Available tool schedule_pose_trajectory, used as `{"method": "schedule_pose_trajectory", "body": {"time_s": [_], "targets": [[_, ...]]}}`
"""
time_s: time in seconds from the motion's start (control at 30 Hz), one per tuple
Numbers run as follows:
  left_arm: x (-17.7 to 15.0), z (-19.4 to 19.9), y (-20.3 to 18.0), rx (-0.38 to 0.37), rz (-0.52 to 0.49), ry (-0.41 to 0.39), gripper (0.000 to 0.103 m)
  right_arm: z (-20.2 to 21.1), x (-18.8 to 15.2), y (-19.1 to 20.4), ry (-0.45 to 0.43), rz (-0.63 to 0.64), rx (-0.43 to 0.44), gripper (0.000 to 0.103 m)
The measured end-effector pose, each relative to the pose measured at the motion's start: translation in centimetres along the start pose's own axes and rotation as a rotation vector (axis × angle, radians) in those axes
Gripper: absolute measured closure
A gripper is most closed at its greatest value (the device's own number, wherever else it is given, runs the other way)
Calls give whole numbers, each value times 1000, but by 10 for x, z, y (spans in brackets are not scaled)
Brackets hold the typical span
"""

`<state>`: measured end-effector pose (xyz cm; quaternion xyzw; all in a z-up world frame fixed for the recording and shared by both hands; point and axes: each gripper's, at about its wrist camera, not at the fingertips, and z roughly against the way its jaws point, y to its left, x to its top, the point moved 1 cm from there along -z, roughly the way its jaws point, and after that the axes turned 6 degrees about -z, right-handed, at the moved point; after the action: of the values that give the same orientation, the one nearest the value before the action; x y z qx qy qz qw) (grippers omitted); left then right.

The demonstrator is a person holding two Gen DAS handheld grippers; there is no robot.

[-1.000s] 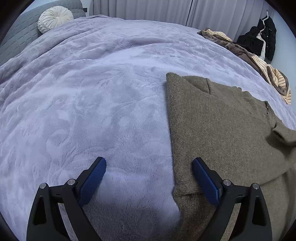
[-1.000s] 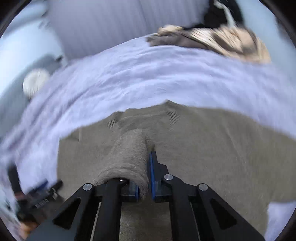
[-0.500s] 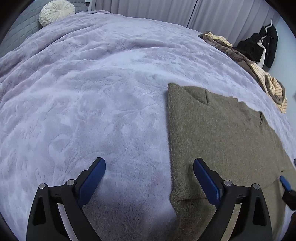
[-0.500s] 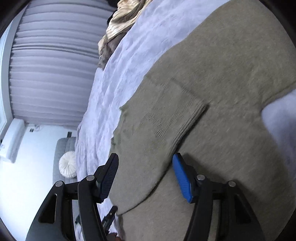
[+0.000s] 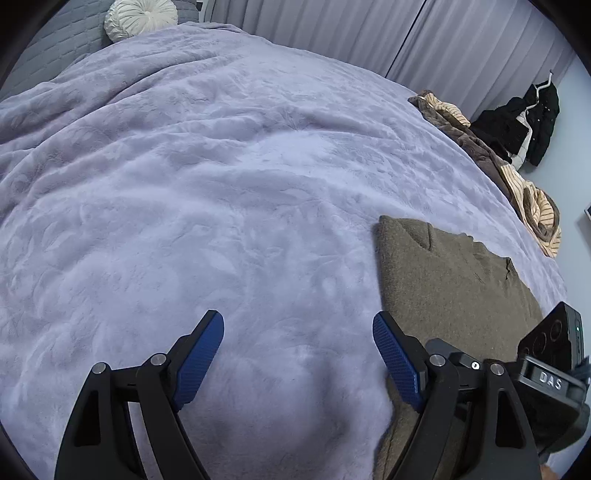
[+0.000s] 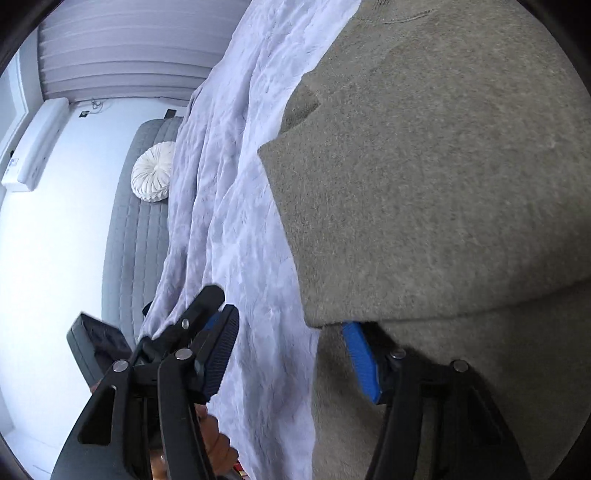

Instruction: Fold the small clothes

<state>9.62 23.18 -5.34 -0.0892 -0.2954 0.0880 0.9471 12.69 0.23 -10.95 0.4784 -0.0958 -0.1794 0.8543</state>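
Left gripper (image 5: 298,354) spread wide over lilac blanket (image 5: 221,192); right gripper (image 6: 291,354) spread too, one finger under a fold of the olive sweater (image 6: 443,184). Sweater flat on blanket. Beyond sweater: heaped clothes (image 5: 524,184), round white cushion (image 5: 140,18), grey curtains (image 5: 369,33).

A bedroom in a home is shown. A wide bed is covered by a lilac plush blanket (image 5: 207,192), and a grey quilted headboard (image 6: 136,229) is seen at its far end with a round white pleated cushion (image 5: 138,16) propped against it. Pale curtains (image 5: 406,37) are drawn along the wall behind. Dark jackets (image 5: 524,118) are hung on the wall in a corner, and a heap of brown and striped clothes (image 5: 517,184) is left at the bed's edge.
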Motion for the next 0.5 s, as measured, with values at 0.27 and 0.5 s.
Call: {"method": "schedule_pose_trajectory", "body": {"time_s": [0.27, 0.5], "targets": [[-5, -3, -13, 22, -51, 0, 19, -26, -15, -4, 75, 41, -71, 90], [-1, -27, -74, 6, -156, 14, 19, 113, -11, -21, -162, 128, -199, 42]]}}
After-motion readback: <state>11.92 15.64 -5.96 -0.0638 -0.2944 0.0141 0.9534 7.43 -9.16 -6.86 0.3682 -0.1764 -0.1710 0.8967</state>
